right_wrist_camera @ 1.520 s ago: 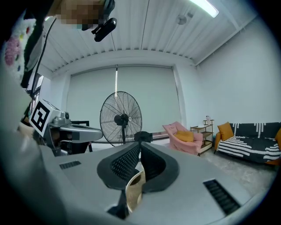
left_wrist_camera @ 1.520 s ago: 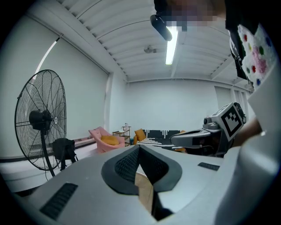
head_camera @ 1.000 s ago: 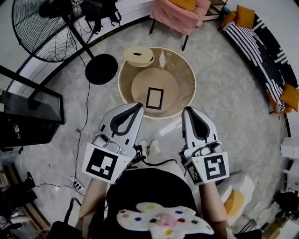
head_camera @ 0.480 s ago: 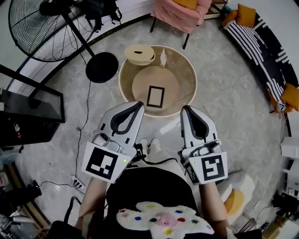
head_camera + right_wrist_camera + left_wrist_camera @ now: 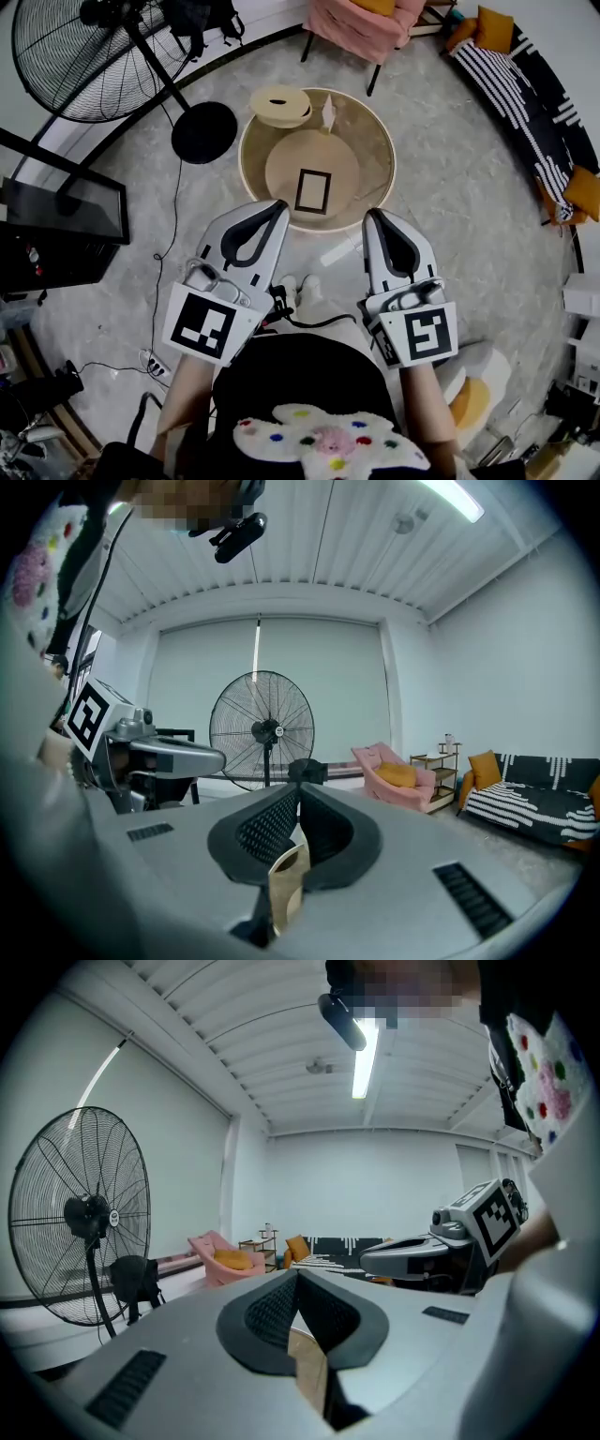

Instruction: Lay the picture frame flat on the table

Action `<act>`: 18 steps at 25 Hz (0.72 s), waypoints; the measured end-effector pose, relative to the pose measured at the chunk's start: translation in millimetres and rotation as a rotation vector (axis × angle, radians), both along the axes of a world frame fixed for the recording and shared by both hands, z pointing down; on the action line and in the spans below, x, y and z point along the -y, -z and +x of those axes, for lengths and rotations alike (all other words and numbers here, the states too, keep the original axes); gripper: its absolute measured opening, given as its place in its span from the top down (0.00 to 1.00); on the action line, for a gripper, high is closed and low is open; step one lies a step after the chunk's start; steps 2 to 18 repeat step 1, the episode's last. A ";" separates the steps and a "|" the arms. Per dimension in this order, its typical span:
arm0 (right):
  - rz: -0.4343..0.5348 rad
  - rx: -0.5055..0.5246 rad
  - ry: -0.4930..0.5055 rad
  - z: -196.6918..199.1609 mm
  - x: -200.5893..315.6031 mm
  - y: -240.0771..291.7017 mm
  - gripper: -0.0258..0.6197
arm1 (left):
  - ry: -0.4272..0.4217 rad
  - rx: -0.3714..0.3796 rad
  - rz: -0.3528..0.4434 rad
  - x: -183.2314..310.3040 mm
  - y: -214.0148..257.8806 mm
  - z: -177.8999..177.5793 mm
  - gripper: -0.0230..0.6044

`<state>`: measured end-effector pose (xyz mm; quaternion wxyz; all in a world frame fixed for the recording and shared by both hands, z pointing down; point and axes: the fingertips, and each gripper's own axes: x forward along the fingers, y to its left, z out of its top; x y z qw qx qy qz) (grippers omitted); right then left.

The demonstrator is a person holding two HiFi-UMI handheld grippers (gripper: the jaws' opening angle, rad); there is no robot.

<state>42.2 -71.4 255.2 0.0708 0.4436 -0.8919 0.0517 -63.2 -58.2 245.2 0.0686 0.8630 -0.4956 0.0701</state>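
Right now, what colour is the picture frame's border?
The picture frame has a black border; the head view shows it best.

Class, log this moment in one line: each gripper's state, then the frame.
left gripper: shut, empty | right gripper: shut, empty | frame: on table, untouched

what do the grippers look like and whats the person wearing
The left gripper and right gripper are light grey shells with black ribbed pads. Each carries a white marker cube with black squares. The person wears a black top with a white flower patch.

Black picture frame, tan round table, pink armchair, black-and-white striped sofa
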 end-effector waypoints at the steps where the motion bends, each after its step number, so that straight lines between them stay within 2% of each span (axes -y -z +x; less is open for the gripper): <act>1: -0.001 0.009 -0.005 -0.9 1.2 1.7 0.90 | -0.001 -0.001 0.001 0.2 0.2 -0.1 0.94; 18: -0.001 0.009 -0.005 -0.9 1.2 1.7 0.90 | -0.001 -0.001 0.001 0.2 0.2 -0.1 0.94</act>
